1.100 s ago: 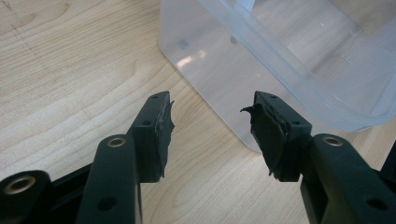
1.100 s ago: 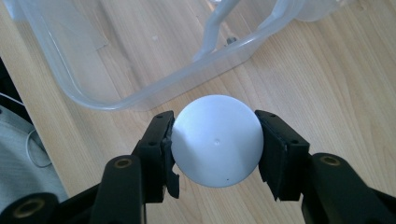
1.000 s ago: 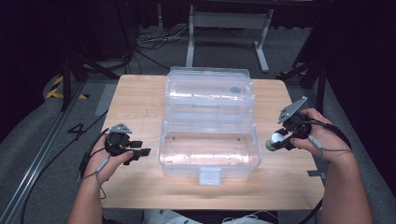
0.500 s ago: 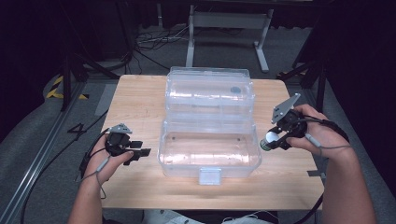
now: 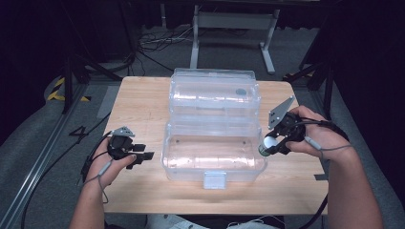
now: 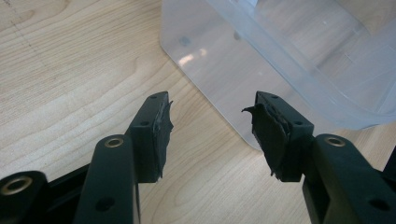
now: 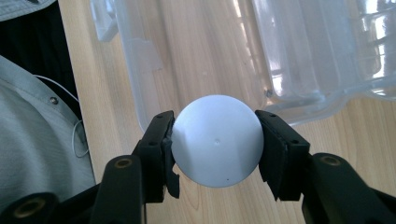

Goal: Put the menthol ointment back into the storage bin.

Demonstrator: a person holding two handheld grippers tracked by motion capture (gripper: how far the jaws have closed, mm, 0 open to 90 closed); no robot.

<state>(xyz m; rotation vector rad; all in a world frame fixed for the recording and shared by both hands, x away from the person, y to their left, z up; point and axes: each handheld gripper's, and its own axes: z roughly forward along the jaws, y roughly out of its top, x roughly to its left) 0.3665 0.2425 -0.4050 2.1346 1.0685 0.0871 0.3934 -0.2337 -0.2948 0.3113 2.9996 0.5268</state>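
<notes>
I worked in what looked like a lab or recording studio. Beyond my right gripper point(image 5: 273, 144) black curtains closed off the room. Ahead of both grippers, past the small wooden table point(image 5: 143, 102), loose cables point(image 5: 155, 40) sprawled over grey carpet by a metal stand point(image 5: 231, 21). Left of my left gripper point(image 5: 138, 156) ran yellow-black hazard tape point(image 5: 64, 90).

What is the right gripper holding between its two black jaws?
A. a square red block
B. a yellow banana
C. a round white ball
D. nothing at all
C: in the right gripper view, the right gripper has both pads pressed on a round white ball, just beside the clear plastic box lying open on the light wooden table.
</notes>
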